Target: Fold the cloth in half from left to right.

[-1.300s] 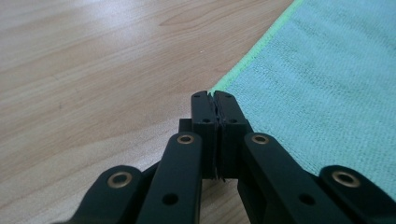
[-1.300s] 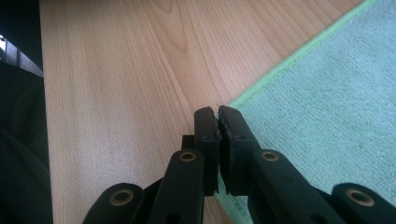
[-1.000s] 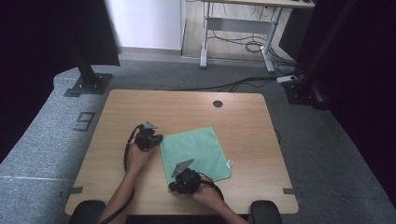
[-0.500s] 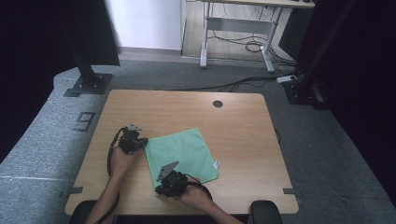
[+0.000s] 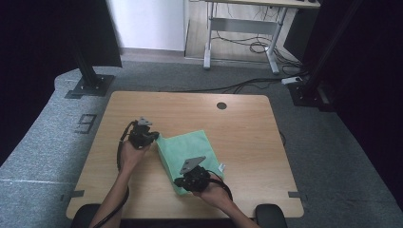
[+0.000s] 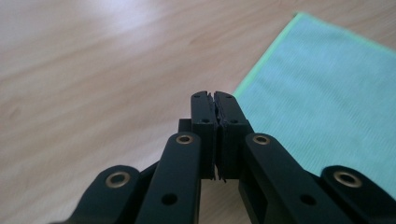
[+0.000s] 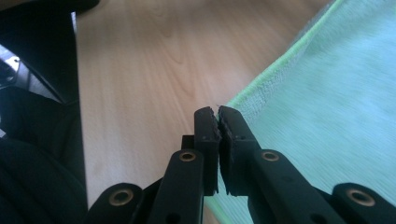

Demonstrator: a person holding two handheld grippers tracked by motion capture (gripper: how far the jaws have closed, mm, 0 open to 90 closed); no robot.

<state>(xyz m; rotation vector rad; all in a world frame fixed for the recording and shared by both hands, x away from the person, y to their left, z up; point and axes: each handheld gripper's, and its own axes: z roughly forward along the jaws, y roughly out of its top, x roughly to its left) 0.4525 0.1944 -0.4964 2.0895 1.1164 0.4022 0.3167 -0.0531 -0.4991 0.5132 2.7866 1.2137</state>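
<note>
Cloth (image 5: 190, 154) corners seemingly under closed tools.

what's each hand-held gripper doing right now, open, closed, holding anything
Left hand-held gripper: closed, at the green cloth's corner.
Right hand-held gripper: closed on the cloth's edge.

Both forearms come in from the bottom of the high view, each hand wrapped around a tool. The left tool (image 5: 151, 137) sits farther forward than the right tool (image 5: 183, 180), well apart from it. In the left gripper view its jaws are pressed together (image 6: 214, 109). In the right gripper view the jaws meet too (image 7: 217, 121).
</note>
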